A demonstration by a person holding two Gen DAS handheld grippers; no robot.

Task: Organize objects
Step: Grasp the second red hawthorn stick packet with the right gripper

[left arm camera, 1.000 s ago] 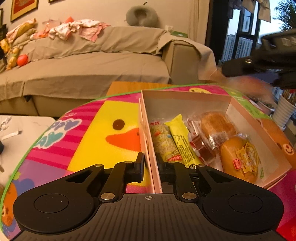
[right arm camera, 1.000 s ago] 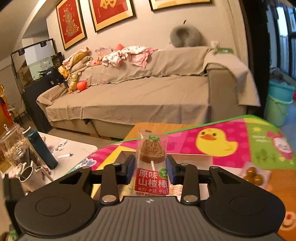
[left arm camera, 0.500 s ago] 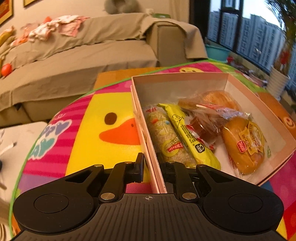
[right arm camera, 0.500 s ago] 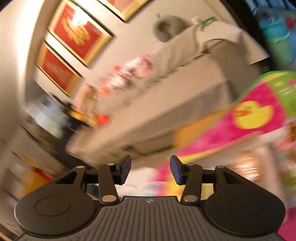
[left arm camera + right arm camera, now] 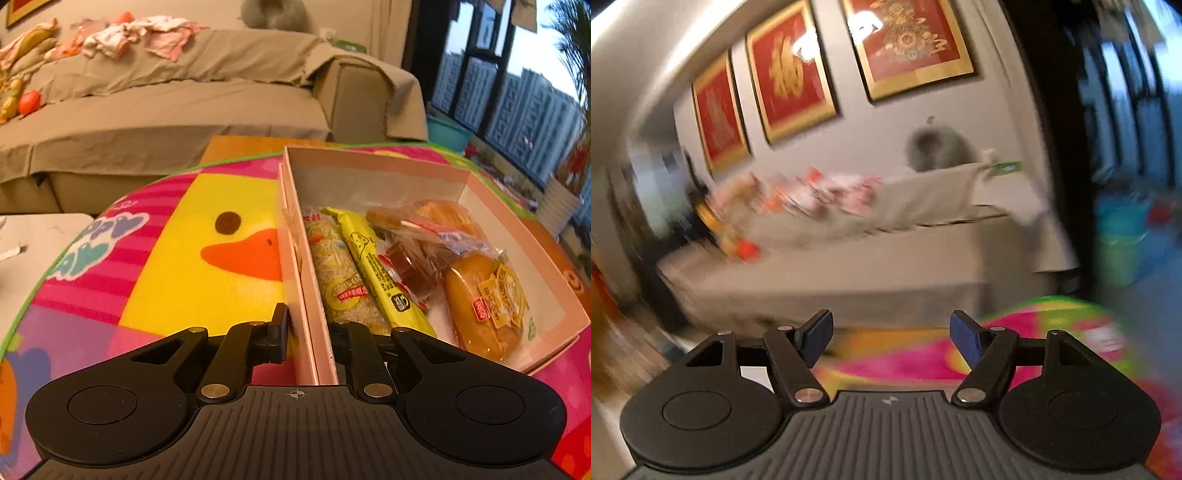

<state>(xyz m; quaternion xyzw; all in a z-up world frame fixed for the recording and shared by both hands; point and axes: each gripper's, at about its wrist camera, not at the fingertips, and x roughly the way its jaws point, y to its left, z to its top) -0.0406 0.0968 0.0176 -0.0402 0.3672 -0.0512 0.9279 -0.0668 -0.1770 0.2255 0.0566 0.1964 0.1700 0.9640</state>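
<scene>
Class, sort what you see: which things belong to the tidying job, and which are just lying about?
Job: pink cardboard box; yellow snack bar; wrapped golden bun; left gripper clamping the box wall.
Lying about: beige sofa; pink clothes; grey neck pillow.

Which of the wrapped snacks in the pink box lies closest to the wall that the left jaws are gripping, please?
The rice-cracker bar in the clear wrapper: it lies right along the gripped wall, with the yellow stick beside it.
</scene>
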